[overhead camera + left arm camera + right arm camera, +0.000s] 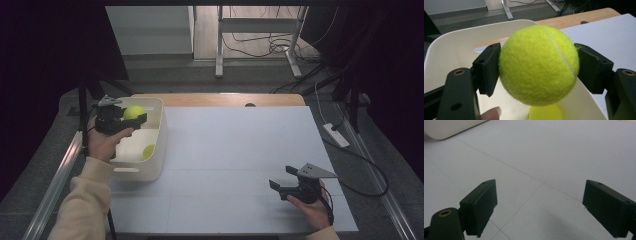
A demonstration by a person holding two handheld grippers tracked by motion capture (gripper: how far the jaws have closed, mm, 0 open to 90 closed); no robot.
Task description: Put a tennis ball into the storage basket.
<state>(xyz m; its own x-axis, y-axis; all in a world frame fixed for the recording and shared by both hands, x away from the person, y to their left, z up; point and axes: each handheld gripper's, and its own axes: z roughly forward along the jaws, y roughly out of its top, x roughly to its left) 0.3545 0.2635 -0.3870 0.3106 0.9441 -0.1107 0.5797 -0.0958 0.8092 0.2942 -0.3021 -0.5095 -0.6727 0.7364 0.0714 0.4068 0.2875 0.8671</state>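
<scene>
High view: the left gripper, at about 9 o'clock on the table, holds a tennis ball clamped between its two pads above the open top of the white bin. A second tennis ball lies on the bin floor, toward the bin's 5 o'clock corner. Left gripper view: the held ball is pinched on both sides, its white seam curving down at 2 o'clock; the bin wall rises behind it and the second ball sits directly below, at 6 o'clock. The right gripper, at about 5 o'clock on the white table sheet, rests with jaws spread wide and nothing between them, as the right gripper view confirms. Step judged in hand: carrying the ball over the bin for deposit. The next move calls for lowering slightly and spreading the jaws so the ball drops inside. No brand, label or writing can be read on the ball or the bin
</scene>
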